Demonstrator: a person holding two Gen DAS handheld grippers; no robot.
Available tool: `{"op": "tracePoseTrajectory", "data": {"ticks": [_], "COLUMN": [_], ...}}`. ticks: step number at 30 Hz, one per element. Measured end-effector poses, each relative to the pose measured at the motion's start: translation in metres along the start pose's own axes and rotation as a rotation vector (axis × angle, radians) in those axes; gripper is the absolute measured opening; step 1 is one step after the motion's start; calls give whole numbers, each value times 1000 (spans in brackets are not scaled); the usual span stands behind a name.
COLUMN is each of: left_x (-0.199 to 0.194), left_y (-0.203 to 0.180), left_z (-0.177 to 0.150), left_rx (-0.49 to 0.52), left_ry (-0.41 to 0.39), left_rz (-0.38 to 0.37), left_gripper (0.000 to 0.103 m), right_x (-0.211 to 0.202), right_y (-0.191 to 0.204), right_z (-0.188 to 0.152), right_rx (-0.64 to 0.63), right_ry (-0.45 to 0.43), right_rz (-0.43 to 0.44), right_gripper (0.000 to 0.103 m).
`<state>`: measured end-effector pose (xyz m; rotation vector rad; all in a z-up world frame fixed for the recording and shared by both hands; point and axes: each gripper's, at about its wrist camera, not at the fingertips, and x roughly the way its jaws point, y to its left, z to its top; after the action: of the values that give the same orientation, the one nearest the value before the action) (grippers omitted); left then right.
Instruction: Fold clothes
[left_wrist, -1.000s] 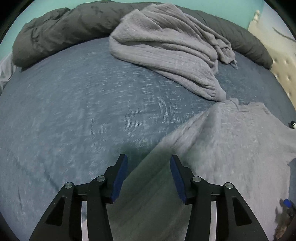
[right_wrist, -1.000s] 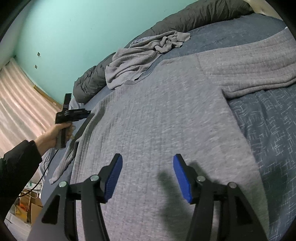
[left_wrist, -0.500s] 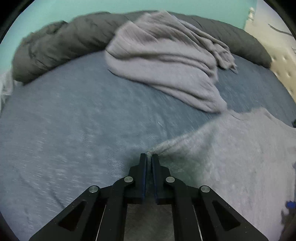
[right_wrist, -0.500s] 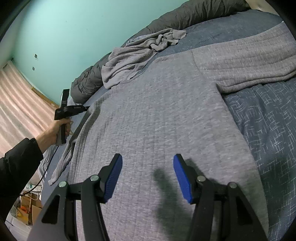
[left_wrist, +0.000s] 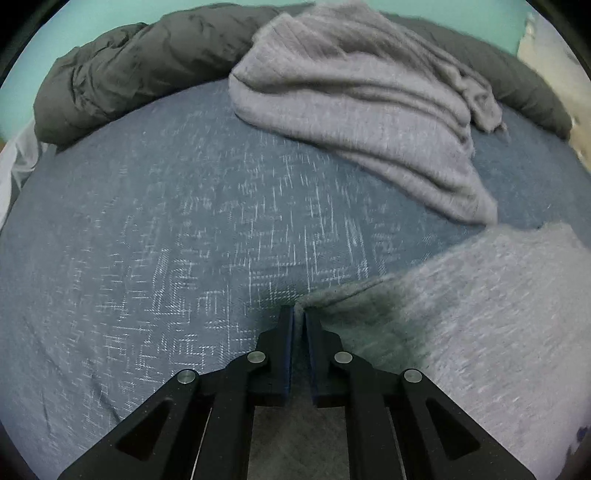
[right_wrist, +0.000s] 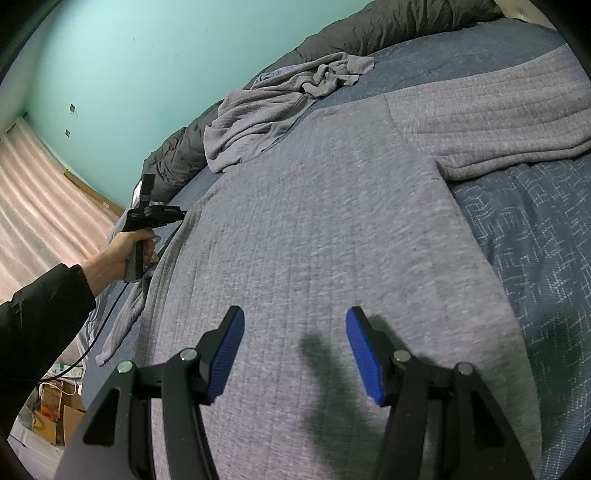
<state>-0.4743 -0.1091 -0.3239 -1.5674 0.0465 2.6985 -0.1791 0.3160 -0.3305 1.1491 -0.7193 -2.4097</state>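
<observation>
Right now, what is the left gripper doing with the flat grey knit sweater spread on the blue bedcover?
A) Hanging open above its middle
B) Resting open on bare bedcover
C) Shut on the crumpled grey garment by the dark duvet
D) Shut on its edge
D: the left gripper has its jaws closed on the edge of the flat grey knit sweater, while the right gripper is open above it.

We note the right gripper (right_wrist: 294, 350): matte black angular arms with triangular cut-outs, round silver screws at the joints, and blue ribbed pads (right_wrist: 364, 356) on the inner finger faces. The left gripper (left_wrist: 298, 325) has the same black arms and silver screws; only thin dark-blue pad edges show. At the left of the right-wrist frame, a black sleeve (right_wrist: 40, 314), a black pistol-style handle and a thin black cable (right_wrist: 99, 325).
</observation>
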Motion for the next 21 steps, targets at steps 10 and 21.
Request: {"op": "tracePoseTrajectory", "data": {"ticks": [10,21], "left_x": [-32,0], "left_y": [-6,-34], "left_z": [-5,-21], "left_rx": [90,141], "left_ry": [-44,30], "left_rz": [-64,-89], "left_gripper": [44,44], "right_x": [1,3], "right_y": [6,5], "right_z": [1,2], "right_rx": [-9,-3], "right_ry": [-12,-8], "right_rz": [-3,2], "right_gripper": [58,58]}}
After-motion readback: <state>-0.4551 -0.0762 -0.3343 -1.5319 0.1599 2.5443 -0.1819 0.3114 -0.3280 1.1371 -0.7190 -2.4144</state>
